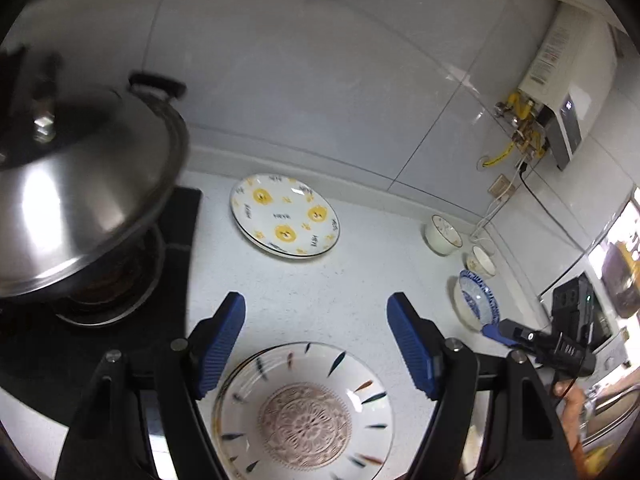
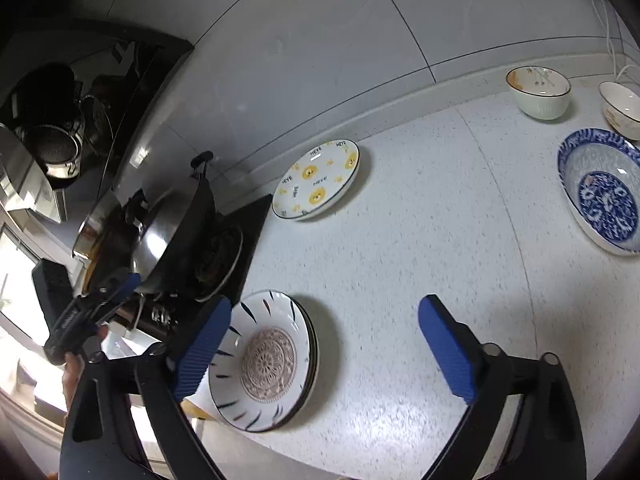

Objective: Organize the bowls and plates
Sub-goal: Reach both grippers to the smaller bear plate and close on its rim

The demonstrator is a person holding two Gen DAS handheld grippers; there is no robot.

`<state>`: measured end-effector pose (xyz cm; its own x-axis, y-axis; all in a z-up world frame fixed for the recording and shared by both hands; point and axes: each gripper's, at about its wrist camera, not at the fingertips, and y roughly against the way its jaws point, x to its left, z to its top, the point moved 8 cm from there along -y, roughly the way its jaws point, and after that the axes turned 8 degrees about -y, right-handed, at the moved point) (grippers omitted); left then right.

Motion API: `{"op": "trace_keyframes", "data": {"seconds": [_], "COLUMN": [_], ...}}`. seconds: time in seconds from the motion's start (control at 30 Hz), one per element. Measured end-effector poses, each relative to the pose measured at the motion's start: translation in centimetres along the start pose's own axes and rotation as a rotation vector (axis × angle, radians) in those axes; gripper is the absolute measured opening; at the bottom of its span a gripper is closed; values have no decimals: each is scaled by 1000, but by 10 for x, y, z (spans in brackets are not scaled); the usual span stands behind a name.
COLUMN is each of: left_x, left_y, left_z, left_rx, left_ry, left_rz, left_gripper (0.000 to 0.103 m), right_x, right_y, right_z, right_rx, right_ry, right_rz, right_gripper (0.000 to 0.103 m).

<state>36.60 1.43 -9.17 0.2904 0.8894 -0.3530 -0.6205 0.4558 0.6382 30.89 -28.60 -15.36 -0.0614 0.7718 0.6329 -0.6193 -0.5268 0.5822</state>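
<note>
Tabletop (image 2: 400, 240): pale speckled stone against a grey tiled wall.
Stove (image 2: 240, 256): left, lidded steel wok (image 1: 80, 200).
Patterned plates (image 2: 264, 360): stacked near.
Bear plate (image 2: 316, 180): far.
Bowls: blue bowl (image 2: 600, 192), white bowl (image 2: 538, 92), far right.
Left hand-held gripper (image 1: 316, 344): wide apart, empty.
Right hand-held gripper (image 2: 324, 348): wide apart, empty.

A pale speckled counter (image 2: 420, 208) is running along the tiled wall and carrying all the dishes. A stack of patterned plates (image 2: 264, 360) is sitting near the front edge, just beside the black stove (image 2: 248, 240) on which a lidded pan is resting. A plate with yellow faces (image 2: 316, 180) is lying further back (close to the wall). Off to the other side, a blue-and-white bowl (image 2: 600, 192) is standing near two small white bowls (image 2: 538, 92) (image 2: 622, 110).
</note>
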Motion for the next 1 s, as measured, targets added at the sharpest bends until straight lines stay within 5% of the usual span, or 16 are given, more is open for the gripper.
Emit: {"op": "trace_keyframes", "data": {"seconds": [0.47,0.53,0.8,1.0], "left_x": [97,106,108,118], "left_y": [-196,-209,-254,-280], "left_z": [48,56,74,71], "left_rx": [291,285,317,366], "left_ry": [124,65,-20,4], "left_rz": [131,202,221,211], "left_gripper": [73,73,73,71], "right_x": [-1,-5,-17,-19], "right_y": [-156,-180,-240,-260], "right_z": [82,92,119,128], "right_rx": [196,214,230,237], "right_ry": [-121,-132,-171,-171], "right_rz": [97,96,81,79], "right_gripper": [101,100,101,99]}}
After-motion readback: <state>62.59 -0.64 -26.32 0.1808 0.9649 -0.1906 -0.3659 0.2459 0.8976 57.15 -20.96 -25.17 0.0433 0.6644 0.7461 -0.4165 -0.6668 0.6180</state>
